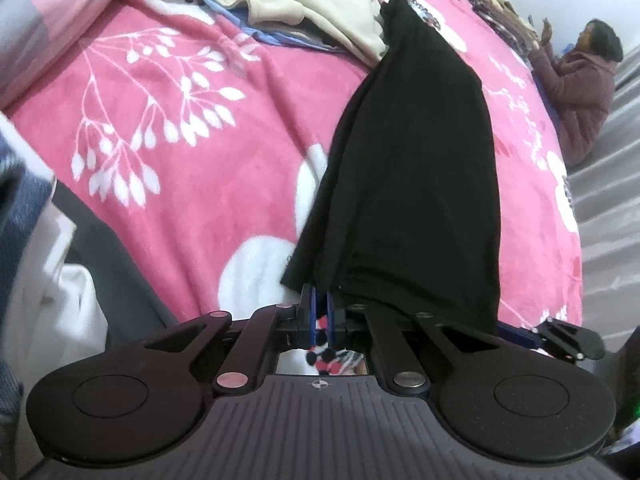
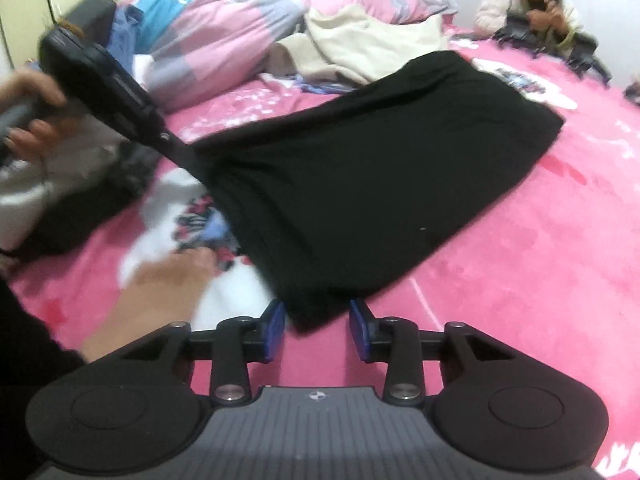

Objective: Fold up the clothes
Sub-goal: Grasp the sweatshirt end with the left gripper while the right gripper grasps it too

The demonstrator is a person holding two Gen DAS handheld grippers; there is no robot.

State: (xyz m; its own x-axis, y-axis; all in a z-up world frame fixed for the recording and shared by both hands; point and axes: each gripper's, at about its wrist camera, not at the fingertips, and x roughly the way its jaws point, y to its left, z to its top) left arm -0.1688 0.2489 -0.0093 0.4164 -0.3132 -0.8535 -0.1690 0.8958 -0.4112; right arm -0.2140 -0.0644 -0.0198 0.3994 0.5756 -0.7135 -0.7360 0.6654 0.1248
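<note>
Left tool (image 1: 321, 312) is pinched tight on one corner of the black garment (image 2: 360, 184), holding that edge up off the pink blanket (image 2: 520, 280) on the bed. Right tool (image 2: 317, 330) sits at the near corner with its jaws a little apart, cloth just in front of them but not gripped. Looks partway folded to me, roughly a flat rectangle. The cream clothes (image 2: 372, 46) heaped behind aren't touched yet, so plenty left.
</note>
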